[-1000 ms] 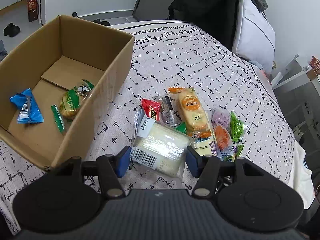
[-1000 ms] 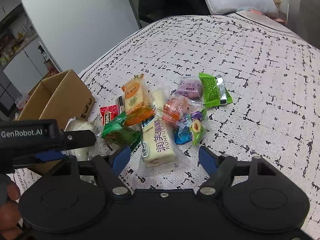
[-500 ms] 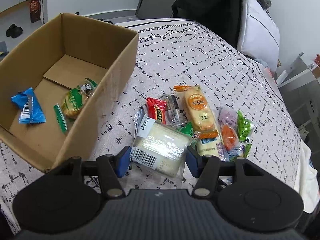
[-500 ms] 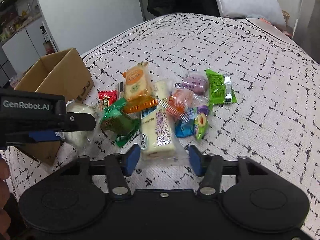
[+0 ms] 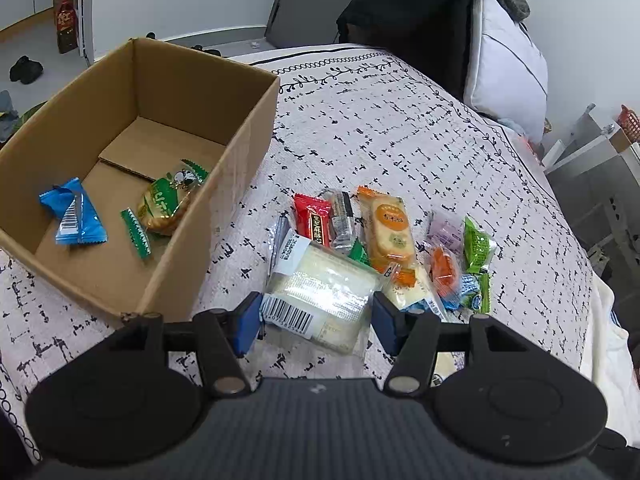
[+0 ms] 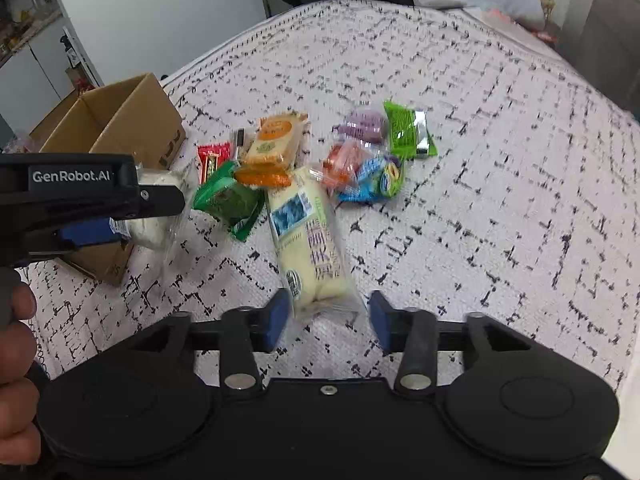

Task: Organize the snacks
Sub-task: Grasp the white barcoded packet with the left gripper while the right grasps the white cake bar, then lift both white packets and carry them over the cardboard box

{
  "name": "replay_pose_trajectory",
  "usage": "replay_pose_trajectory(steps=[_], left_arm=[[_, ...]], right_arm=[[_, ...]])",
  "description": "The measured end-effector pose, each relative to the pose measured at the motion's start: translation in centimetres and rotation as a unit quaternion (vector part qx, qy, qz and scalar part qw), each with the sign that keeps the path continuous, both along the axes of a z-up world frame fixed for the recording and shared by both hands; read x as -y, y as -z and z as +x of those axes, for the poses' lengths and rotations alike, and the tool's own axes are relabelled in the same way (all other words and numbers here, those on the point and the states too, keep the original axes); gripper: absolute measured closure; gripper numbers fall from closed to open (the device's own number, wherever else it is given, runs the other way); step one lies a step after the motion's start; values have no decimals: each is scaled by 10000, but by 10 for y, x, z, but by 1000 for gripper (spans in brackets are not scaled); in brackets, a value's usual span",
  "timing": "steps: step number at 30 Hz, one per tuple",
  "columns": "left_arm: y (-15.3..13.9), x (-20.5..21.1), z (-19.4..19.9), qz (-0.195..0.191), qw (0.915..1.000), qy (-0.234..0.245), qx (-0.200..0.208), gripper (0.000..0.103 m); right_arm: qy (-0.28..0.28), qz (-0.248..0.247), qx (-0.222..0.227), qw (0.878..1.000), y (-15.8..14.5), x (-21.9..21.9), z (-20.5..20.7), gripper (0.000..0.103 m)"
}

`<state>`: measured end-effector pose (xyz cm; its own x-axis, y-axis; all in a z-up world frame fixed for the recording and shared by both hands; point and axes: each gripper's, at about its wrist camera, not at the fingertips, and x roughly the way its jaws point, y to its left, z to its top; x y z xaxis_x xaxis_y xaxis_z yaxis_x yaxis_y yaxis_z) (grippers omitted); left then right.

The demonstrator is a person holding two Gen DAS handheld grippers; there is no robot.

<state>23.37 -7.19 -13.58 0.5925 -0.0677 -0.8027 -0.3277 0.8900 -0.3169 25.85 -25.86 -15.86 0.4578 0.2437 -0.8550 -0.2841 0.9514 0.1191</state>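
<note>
My left gripper (image 5: 317,323) is shut on a white bread pack (image 5: 320,292) with a barcode label, held just right of the open cardboard box (image 5: 248,136). The box holds a blue packet (image 5: 74,220) and a green biscuit packet (image 5: 164,204). Seen from the right wrist, the left gripper (image 6: 92,208) carries that pack (image 6: 156,208) above the bed beside the box (image 6: 120,120). My right gripper (image 6: 326,320) is half closed around the near end of a long yellow cake pack (image 6: 308,236); a small gap shows at its right pad.
Several loose snacks lie on the patterned bedspread (image 5: 380,120): a red packet (image 5: 312,220), an orange cracker pack (image 5: 390,228), a green packet (image 6: 404,128), a purple one (image 6: 362,126). A pillow (image 5: 504,60) and dark clothing lie at the bed's head. A hand (image 6: 16,364) shows at left.
My right gripper's fingers have narrowed steadily around the long cake pack's end. The left gripper keeps its hold on the bread pack and has risen and pulled back slightly.
</note>
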Motion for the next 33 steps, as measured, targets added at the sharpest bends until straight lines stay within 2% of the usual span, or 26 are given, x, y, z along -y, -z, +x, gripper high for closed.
replay_pose_trajectory(steps=[1, 2, 3, 8, 10, 11, 12, 13, 20, 33], left_arm=[[0, 0, 0, -14, 10000, 3, 9, 45], [-1, -1, -1, -28, 10000, 5, 15, 45], [-1, -2, -1, -47, 10000, 4, 19, 45], [-2, -7, 1, -171, 9998, -46, 26, 45], [-3, -8, 3, -216, 9997, -60, 48, 45], [-3, -8, 5, -238, 9997, -63, 58, 45], [-4, -9, 6, -255, 9996, -64, 68, 45], [-5, -9, 7, -273, 9996, -69, 78, 45], [-18, -12, 4, -328, 9991, -12, 265, 45], [-57, -28, -19, -361, 9965, 47, 747, 45]], right_arm=[[-34, -32, 118, 9999, -2, -2, -1, 37], [-63, -62, 236, 9997, -3, -4, -2, 24], [-98, -85, 365, 9993, -4, -6, -2, 20], [-261, -204, 424, 9985, 8, -18, 11, 20], [-333, -313, 431, 9980, 15, -21, 13, 26], [-378, -349, 399, 9979, 18, -23, 14, 34], [-406, -386, 324, 9979, 22, -23, 16, 51], [-421, -401, 231, 9980, 26, -23, 17, 59], [-476, -489, 323, 9971, 14, -26, 7, 69], [-186, -174, 849, 9961, -35, -21, -22, 72]])
